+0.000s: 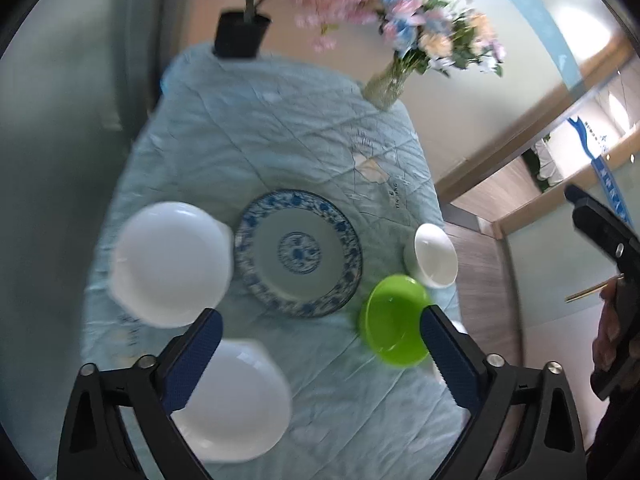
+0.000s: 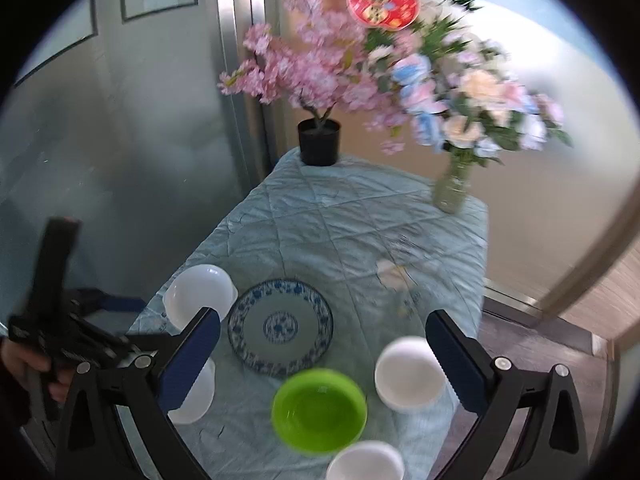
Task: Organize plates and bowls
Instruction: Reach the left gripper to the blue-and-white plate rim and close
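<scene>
A blue-patterned plate (image 1: 298, 253) (image 2: 281, 328) lies mid-table on a pale blue quilted cloth (image 1: 260, 136). Two white plates sit to its left, one further away (image 1: 172, 264) (image 2: 200, 294) and one nearer (image 1: 236, 400) (image 2: 196, 396). A green bowl (image 1: 394, 320) (image 2: 319, 410) sits to the plate's right, with a white bowl (image 1: 435, 255) (image 2: 410, 374) beside it. Another white bowl (image 2: 366, 462) is at the near edge. My left gripper (image 1: 320, 356) is open and empty above the near table. My right gripper (image 2: 322, 364) is open and empty above the green bowl.
A black pot with a pink blossom tree (image 2: 319, 142) (image 1: 240, 36) stands at the far left corner. A glass vase of flowers (image 2: 452, 188) (image 1: 386, 84) stands at the far right corner. Wooden floor (image 1: 488, 272) lies to the right of the table.
</scene>
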A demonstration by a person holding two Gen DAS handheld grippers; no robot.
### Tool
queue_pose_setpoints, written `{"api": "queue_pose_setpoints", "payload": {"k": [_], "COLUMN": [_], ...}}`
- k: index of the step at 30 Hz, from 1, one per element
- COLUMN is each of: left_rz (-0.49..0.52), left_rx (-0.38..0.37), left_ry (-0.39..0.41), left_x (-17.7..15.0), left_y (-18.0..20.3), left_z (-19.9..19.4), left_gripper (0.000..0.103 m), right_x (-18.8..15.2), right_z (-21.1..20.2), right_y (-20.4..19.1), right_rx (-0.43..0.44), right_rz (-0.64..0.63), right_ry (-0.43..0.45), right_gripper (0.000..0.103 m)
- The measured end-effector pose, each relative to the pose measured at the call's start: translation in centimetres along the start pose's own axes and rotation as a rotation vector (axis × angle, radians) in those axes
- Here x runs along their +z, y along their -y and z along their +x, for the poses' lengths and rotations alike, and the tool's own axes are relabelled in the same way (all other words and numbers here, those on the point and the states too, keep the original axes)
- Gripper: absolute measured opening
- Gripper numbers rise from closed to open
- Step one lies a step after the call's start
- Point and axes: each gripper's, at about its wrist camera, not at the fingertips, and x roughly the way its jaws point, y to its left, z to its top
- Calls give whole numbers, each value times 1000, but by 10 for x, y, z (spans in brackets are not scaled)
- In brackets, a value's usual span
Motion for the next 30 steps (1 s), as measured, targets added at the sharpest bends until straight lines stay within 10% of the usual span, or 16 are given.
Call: {"api": "queue_pose_setpoints", "payload": {"k": [5, 12, 22, 30], "left_rz": [-115, -134, -194, -149], "left_rx": [-26, -48, 45, 106], "left_ry": [-124, -236, -242, -193], "left_x": [27, 16, 9, 16], "left_y": [-25, -38, -55, -48], "left_z": [73, 133, 174, 187], "left_gripper": [76, 76, 76, 72], "right_x": [12, -36, -47, -52], "right_z": [88, 206, 254, 277], "right_y": [42, 49, 31, 20], "right_rx": [76, 107, 119, 167], "right_rz": [179, 257, 209, 190], "right_ry": [-141, -367, -473, -498], "right_gripper": [101, 90, 90, 67]}}
